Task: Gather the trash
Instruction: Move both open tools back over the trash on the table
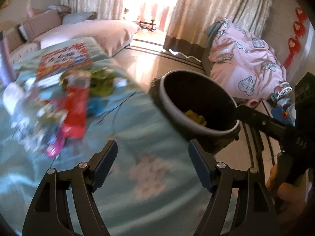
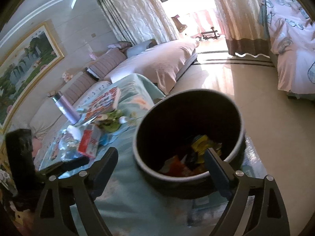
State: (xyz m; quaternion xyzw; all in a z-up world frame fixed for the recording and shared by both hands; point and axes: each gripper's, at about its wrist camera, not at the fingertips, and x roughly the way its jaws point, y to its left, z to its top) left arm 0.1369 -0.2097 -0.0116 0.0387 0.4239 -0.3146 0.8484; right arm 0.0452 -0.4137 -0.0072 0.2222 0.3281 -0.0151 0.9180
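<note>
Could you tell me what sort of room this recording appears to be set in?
Most likely a home living room: a cushioned sofa, floor-length curtains and a framed landscape painting on the wall.

Free room: bare teal cloth of the worktop point(image 1: 137, 186) lies under my left gripper point(image 1: 152, 165), jaws spread, nothing between them.

Obstacles:
- trash bin point(image 2: 187, 137) at the worktop's right edge; my right gripper point(image 2: 160, 169) straddles its near rim, one finger inside.
- litter heap point(image 1: 65, 110) toward the left edge, red packet point(image 1: 75, 114) foremost, blurred.
- purple bottle point(image 2: 65, 108) upright and picture box point(image 2: 102, 102) at the far-left corner.

Clear cloth runs between heap and bin.
</note>
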